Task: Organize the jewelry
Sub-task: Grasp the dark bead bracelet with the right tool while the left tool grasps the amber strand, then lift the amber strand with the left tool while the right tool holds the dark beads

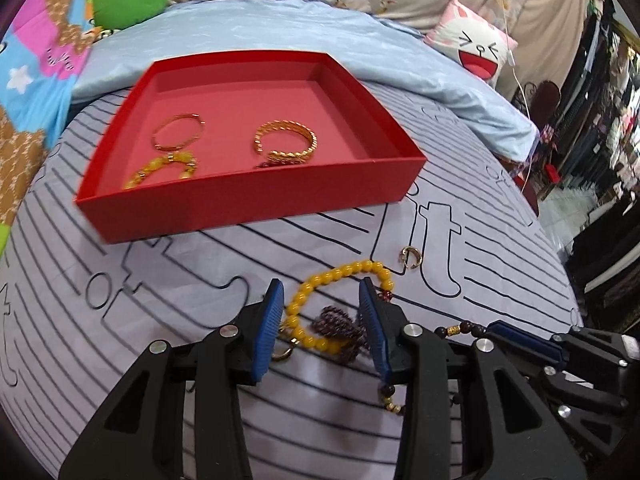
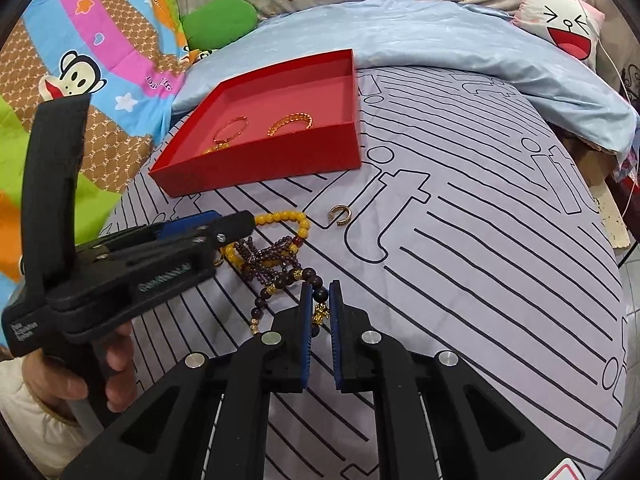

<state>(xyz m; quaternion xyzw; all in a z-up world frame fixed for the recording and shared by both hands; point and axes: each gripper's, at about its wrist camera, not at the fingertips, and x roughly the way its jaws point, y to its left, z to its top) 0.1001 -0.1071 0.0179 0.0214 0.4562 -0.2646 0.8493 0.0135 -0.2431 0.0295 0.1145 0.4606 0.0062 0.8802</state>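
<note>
While the yellow bead bracelet (image 1: 340, 304) lies on the bed between the left claw's (image 1: 326, 320) wide-open jaws, ungripped, the right claw (image 2: 320, 312) pinches the dark bead bracelet (image 2: 296, 276) beside it. Next, probably: close, lift, carry ahead to the red box (image 1: 248, 200).

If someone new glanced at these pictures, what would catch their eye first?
The red box on the striped bedsheet, holding gold bangles. Nearer, the left claw straddles a yellow bead bracelet, while the right claw closes around a dark bead bracelet.
</note>
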